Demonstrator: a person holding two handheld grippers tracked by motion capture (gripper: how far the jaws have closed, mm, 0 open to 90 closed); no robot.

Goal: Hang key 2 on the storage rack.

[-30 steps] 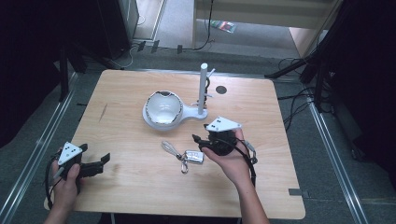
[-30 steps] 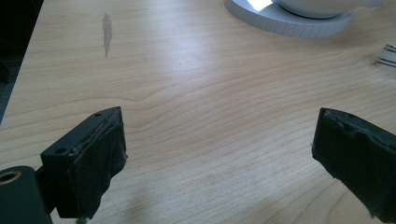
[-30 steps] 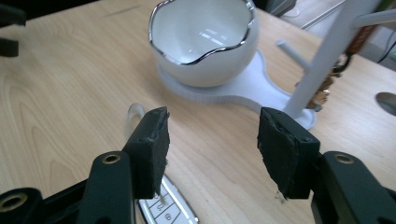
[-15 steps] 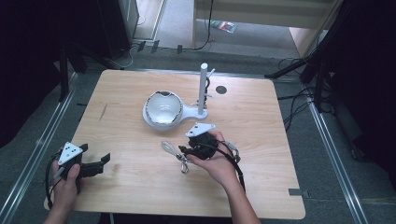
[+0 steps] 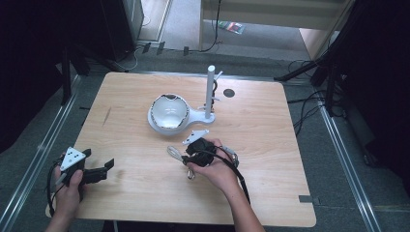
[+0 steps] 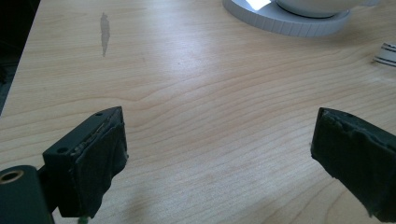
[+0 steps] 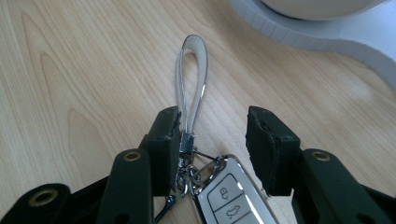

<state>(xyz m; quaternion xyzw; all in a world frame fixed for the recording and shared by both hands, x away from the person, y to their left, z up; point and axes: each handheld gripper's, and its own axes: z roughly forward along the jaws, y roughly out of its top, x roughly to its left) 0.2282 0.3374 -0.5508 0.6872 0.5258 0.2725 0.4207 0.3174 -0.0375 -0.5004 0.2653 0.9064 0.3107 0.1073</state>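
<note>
Between closing fingers (image 7: pixel 212 144), key strap (image 7: pixel 191 79)

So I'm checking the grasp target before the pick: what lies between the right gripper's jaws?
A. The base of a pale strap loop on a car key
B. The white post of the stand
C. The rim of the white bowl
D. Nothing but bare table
A: in the right gripper view the right gripper straddles the strap loop where its clasp joins the car key, the right pad still apart.
</note>
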